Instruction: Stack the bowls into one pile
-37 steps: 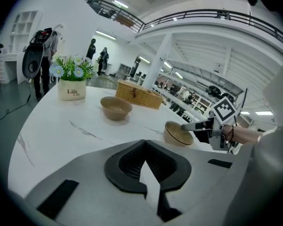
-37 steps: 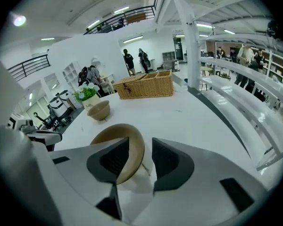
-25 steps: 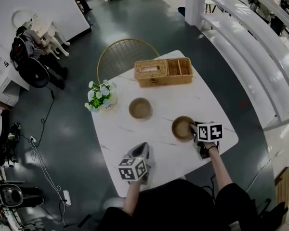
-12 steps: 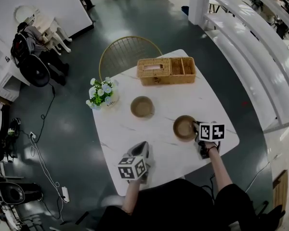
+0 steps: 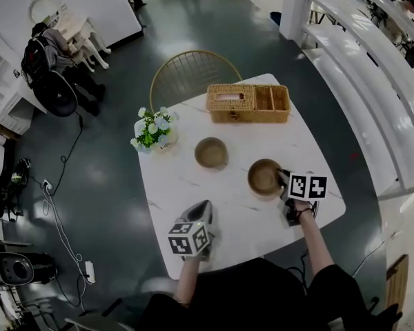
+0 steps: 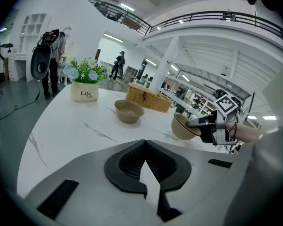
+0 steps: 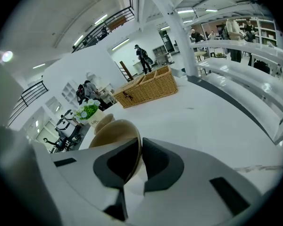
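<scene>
Right gripper (image 5: 281, 178) jaws just closed, pinching near bowl (image 5: 263, 178) at its rim; left gripper (image 5: 203, 208) jaws together, empty. Keep it level, carry to ten o'clock, centre over far bowl (image 5: 211, 152).

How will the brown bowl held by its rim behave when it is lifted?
The jaws of the right gripper have just closed on the thin rim of the bowl, so it will probably hang tilted. It looks rigid, perhaps ceramic, so likely breakable if dropped.
</scene>
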The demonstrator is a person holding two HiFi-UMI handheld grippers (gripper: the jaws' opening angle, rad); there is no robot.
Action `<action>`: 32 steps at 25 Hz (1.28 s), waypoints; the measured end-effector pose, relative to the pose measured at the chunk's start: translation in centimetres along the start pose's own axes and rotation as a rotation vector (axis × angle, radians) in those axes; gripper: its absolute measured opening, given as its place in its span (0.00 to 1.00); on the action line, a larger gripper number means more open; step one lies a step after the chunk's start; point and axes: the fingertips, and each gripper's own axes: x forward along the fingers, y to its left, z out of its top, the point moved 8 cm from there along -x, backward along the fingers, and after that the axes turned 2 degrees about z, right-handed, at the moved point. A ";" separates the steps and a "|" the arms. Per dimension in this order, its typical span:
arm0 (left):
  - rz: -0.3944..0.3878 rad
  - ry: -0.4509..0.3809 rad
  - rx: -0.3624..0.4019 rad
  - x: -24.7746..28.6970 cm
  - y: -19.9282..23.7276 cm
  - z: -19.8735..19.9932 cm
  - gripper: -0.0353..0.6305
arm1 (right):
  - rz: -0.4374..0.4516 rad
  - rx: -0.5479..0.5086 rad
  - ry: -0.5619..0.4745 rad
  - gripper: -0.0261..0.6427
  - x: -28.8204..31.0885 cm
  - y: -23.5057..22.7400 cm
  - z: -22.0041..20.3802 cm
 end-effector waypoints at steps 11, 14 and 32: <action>0.045 -0.064 -0.013 -0.7 2.0 2.3 0.07 | 0.049 -0.047 0.009 0.09 2.8 3.3 2.8; 0.061 -0.067 -0.015 -0.5 2.3 2.7 0.07 | 0.067 -0.052 0.003 0.09 3.7 3.9 3.7; 0.098 -0.062 -0.074 1.2 4.0 3.2 0.07 | 0.133 -0.116 0.015 0.09 9.9 8.9 7.5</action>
